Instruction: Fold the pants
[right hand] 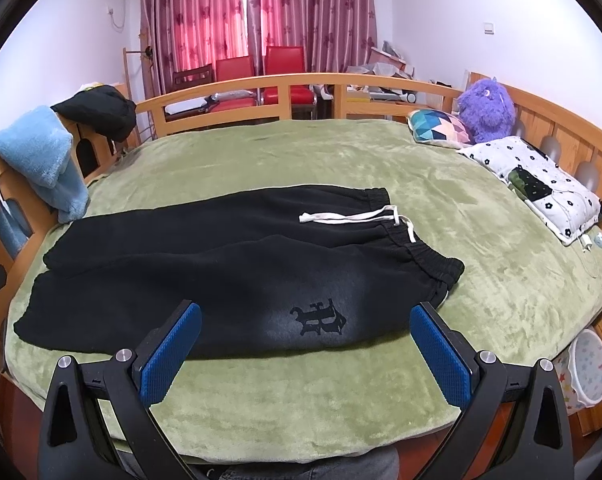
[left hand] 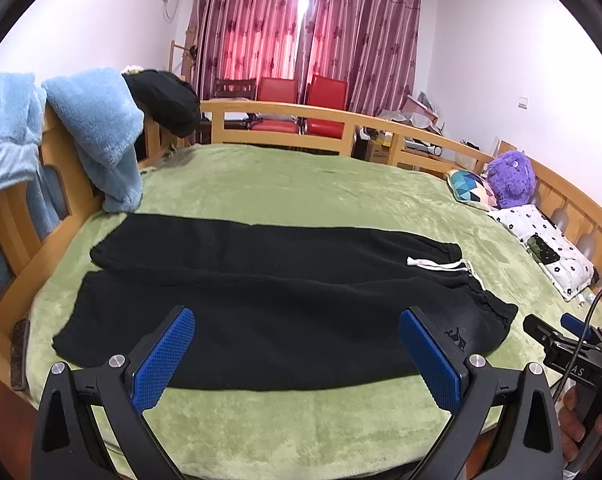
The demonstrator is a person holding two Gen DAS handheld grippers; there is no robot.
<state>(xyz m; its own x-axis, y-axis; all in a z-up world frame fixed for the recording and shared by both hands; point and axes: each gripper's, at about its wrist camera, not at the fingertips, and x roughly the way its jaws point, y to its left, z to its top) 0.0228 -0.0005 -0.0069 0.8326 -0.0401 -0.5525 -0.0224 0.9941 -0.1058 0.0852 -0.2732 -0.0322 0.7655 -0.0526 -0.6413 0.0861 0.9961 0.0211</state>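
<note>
Black pants (left hand: 269, 304) lie flat on the green blanket (left hand: 301, 188), legs to the left, waistband with a white drawstring (left hand: 441, 266) to the right. They also show in the right wrist view (right hand: 221, 272), with a dark logo (right hand: 319, 317) near the waist. My left gripper (left hand: 297, 324) is open and empty, above the near edge of the pants at the legs. My right gripper (right hand: 305, 320) is open and empty, above the near edge by the logo. The right gripper also shows at the right edge of the left wrist view (left hand: 557, 336).
Wooden bed rails (left hand: 293, 114) surround the bed. Blue fleece (left hand: 97, 132) and a dark garment (left hand: 165, 100) hang on the left rail. Pillows (right hand: 537, 184) and a purple plush (right hand: 487, 110) lie at the right. A white bucket (right hand: 589, 368) stands beside the bed.
</note>
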